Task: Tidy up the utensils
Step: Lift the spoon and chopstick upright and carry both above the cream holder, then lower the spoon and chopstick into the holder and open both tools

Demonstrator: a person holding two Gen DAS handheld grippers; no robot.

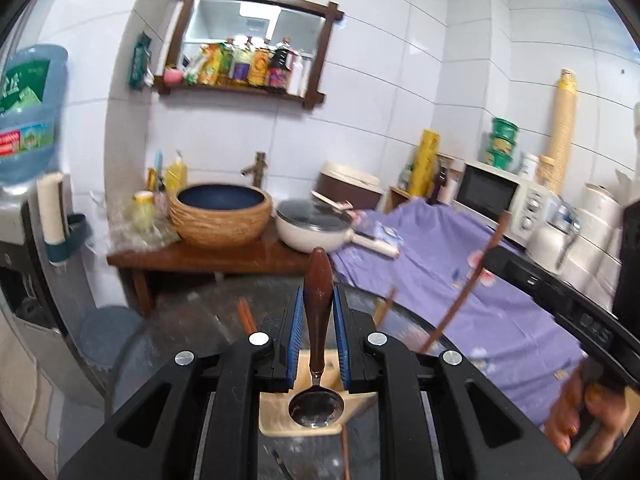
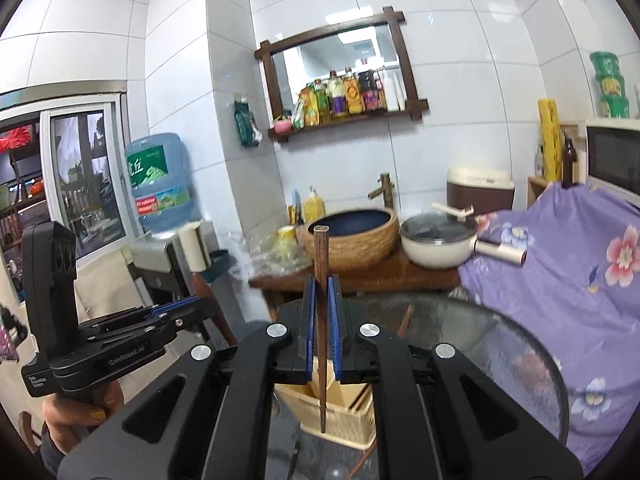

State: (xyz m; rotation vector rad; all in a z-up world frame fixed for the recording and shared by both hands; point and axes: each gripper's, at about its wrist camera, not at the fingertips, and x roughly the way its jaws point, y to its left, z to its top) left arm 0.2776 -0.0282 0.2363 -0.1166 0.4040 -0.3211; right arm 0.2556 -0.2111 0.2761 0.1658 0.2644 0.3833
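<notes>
My left gripper is shut on a spoon with a brown wooden handle and a metal bowl that hangs over the cream utensil holder. My right gripper is shut on a dark wooden chopstick, held upright with its tip down over the cream slotted holder. The left gripper also shows in the right wrist view, at the left. The held chopstick shows in the left wrist view at the right. More chopsticks lie on the glass table.
Behind the table a wooden counter holds a woven basin and a lidded white pan. A purple floral cloth covers a surface at the right. A microwave and a water dispenser stand further off.
</notes>
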